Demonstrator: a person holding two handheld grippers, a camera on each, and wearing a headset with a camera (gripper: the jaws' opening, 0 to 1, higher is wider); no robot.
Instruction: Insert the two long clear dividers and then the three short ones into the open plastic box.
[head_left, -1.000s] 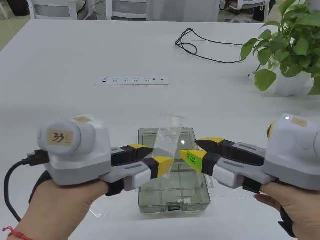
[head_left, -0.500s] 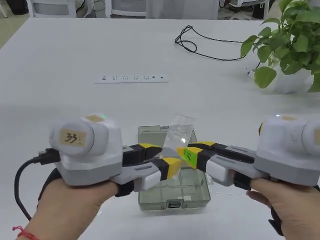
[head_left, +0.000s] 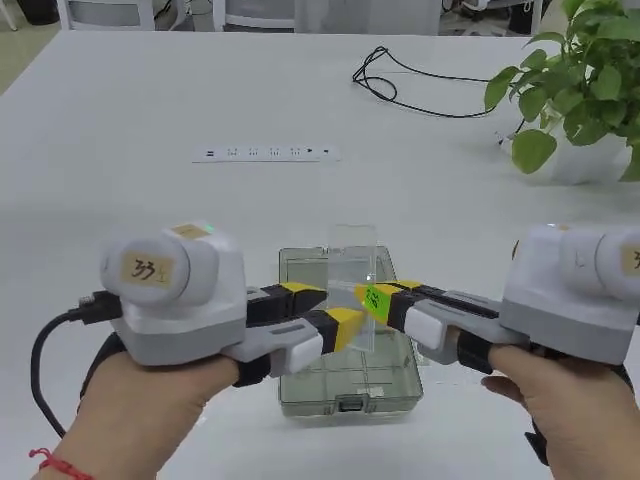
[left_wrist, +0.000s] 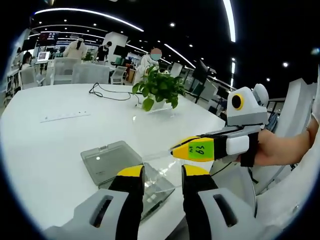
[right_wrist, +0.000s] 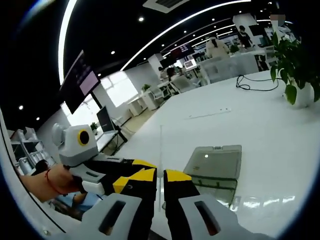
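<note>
An open smoky plastic box (head_left: 345, 375) sits on the white table in front of me. In the head view my right gripper (head_left: 374, 297) is shut on a clear divider (head_left: 353, 262), which stands nearly upright above the box. The right gripper view shows that divider (right_wrist: 160, 145) edge-on between the closed jaws of this gripper (right_wrist: 160, 176). My left gripper (head_left: 328, 305) hovers over the box's left side, just left of the divider. Its jaws (left_wrist: 162, 172) stand apart with nothing between them. Below them lie the box (left_wrist: 156, 189) and its flat lid (left_wrist: 107, 159).
A white power strip (head_left: 265, 153) lies further back on the table, with a black cable (head_left: 400, 85) beyond it. A potted plant (head_left: 580, 80) stands at the right rear. A thin clear piece lies on the table right of the box (head_left: 455, 392).
The divider has gone from tilted to nearly upright over the box. Both grippers have drawn closer together above it.
</note>
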